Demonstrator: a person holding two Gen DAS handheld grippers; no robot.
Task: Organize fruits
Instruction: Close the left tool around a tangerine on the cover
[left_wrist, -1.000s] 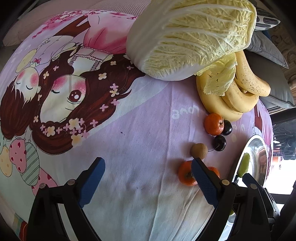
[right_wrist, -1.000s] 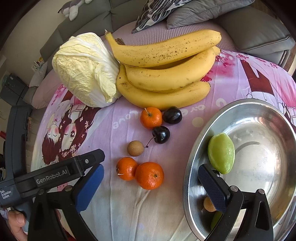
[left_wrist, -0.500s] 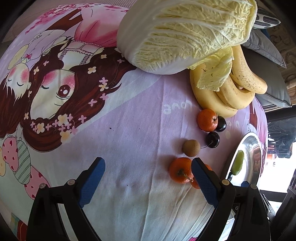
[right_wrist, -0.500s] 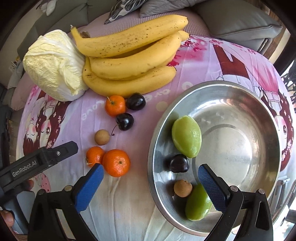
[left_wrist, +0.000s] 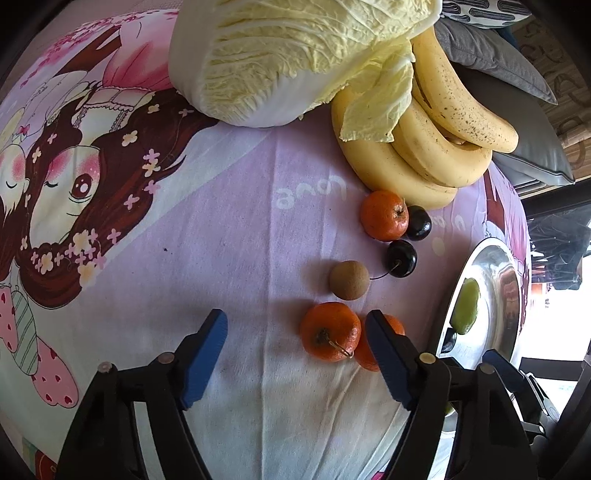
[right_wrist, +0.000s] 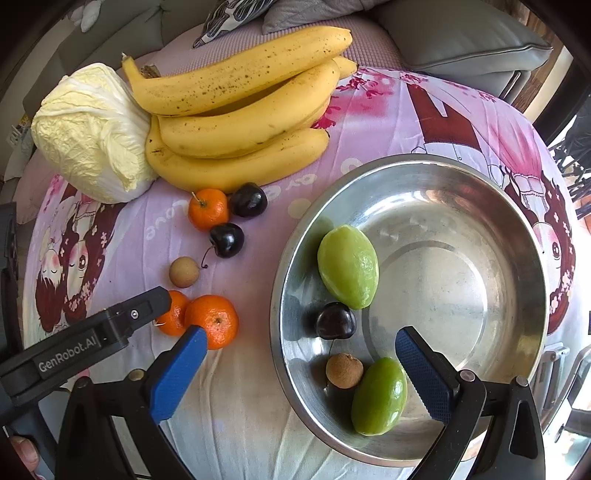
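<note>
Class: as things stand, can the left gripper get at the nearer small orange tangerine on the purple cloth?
Probably yes. The left gripper, its jaws just narrowed but empty, sits beside the nearer small orange tangerine. Nothing covers it, though the second tangerine touches it.

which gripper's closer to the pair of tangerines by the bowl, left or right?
Left. The left gripper sits right at the tangerine pair, one finger in front of the far one. The right gripper hangs over the bowl's near rim.
</note>
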